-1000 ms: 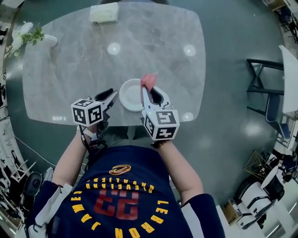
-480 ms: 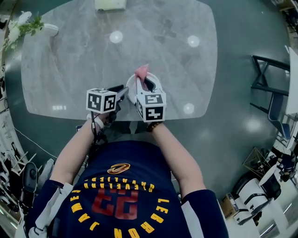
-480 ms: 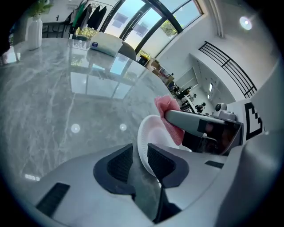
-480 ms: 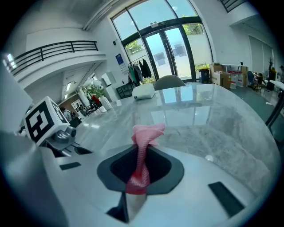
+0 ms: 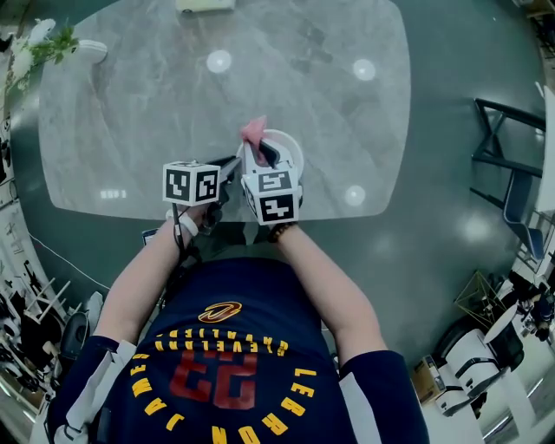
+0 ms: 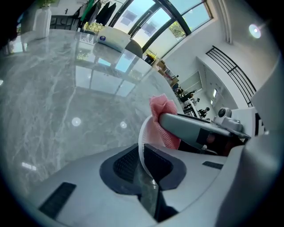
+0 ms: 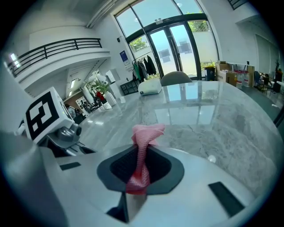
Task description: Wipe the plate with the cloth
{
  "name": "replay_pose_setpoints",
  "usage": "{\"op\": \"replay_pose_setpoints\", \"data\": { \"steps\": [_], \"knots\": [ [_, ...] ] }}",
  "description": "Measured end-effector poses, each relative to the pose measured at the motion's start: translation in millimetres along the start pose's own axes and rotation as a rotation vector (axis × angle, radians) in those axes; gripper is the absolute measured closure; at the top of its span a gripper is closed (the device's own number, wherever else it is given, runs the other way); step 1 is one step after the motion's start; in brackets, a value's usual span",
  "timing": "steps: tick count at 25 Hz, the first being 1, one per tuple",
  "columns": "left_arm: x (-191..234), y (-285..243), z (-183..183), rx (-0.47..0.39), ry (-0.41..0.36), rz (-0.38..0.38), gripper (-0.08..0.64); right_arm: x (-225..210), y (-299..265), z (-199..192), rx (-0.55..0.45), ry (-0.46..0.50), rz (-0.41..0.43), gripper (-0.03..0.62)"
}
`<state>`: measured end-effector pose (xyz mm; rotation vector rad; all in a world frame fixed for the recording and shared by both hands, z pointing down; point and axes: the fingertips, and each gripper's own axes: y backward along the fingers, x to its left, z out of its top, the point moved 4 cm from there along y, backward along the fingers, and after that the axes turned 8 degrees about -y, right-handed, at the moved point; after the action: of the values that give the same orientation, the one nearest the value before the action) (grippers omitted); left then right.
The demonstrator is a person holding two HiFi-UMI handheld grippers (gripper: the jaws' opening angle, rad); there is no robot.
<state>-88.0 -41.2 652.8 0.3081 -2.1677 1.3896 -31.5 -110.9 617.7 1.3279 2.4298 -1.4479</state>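
A white plate (image 5: 288, 146) sits near the front edge of the grey marble table (image 5: 156, 104). My left gripper (image 5: 230, 166) is shut on the plate's left rim. In the left gripper view the thin white plate (image 6: 141, 138) edge runs between the pads of my left gripper (image 6: 141, 162). My right gripper (image 5: 257, 149) is shut on a pink mesh cloth (image 5: 253, 130), held over the plate's left side. The right gripper view shows the cloth (image 7: 143, 146) standing up from the jaws of my right gripper (image 7: 141, 170). The cloth (image 6: 163, 119) also shows beside the plate rim.
A white box (image 5: 205, 4) lies at the table's far edge and a plant in a white vase (image 5: 52, 43) stands at the far left corner. Dark chair frames (image 5: 503, 139) stand on the floor to the right. My arms reach over the table's near edge.
My left gripper has moved right and closed on the plate's rim. My right gripper has carried the cloth left, over the plate's left side. The two grippers now sit close together.
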Motion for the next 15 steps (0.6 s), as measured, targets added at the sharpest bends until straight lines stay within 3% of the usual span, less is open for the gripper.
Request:
{"op": "replay_pose_setpoints", "data": {
  "steps": [6, 15],
  "knots": [
    [2.7, 0.9, 0.5, -0.026, 0.070, -0.015, 0.532, 2.8, -2.9, 1.3, 0.001, 0.007, 0.012, 0.552],
    [-2.1, 3.3, 1.7, -0.053, 0.085, -0.009, 0.538, 2.1, -7.7, -5.4, 0.033, 0.018, 0.021, 0.552]
  ]
}}
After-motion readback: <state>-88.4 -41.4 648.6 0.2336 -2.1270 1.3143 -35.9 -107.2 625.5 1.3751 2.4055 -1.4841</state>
